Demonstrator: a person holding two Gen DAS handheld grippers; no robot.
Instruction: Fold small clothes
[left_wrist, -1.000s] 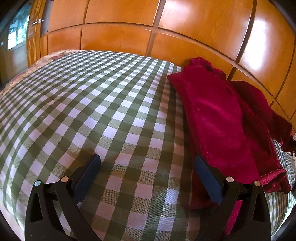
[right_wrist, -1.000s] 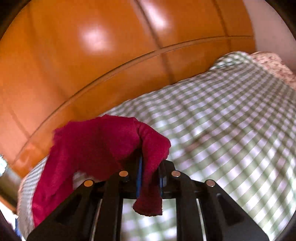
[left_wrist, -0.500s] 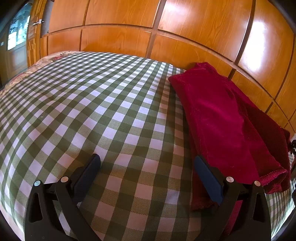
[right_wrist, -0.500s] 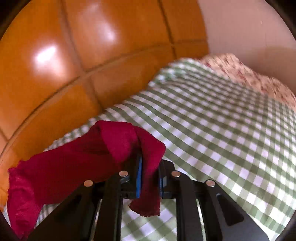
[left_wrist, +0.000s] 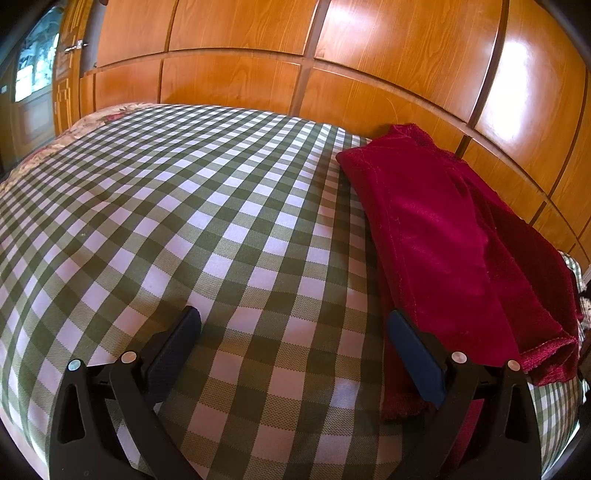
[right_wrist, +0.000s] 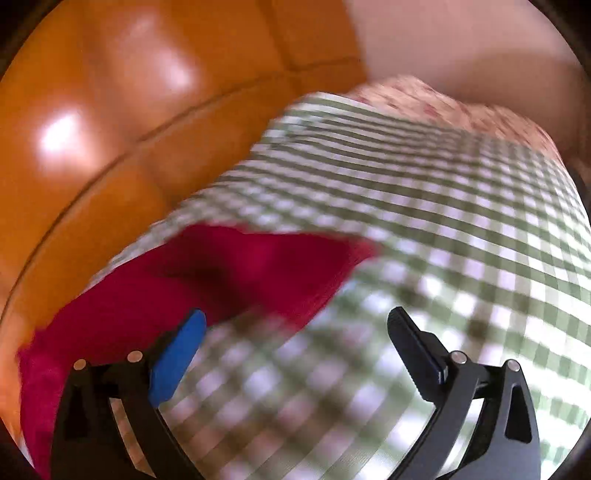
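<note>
Dark red velvet-like garment lies right of my left tool, its long axis running away toward the wood panels.

In the left wrist view the dark red velvet-like garment (left_wrist: 443, 236) fills the right half of the frame on the green-and-white checked bedcover (left_wrist: 184, 221). My left tool (left_wrist: 295, 332) is spread wide and empty, its right finger touching the cloth's near edge. In the blurred right wrist view my right tool (right_wrist: 295, 332) is wide too, holding nothing, garment (right_wrist: 184, 280) at lower left. I judge the left tool nearer.

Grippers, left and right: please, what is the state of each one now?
Left gripper: open, holding nothing, beside the red garment.
Right gripper: open, holding nothing; the red garment lies on the checked cloth.
</note>
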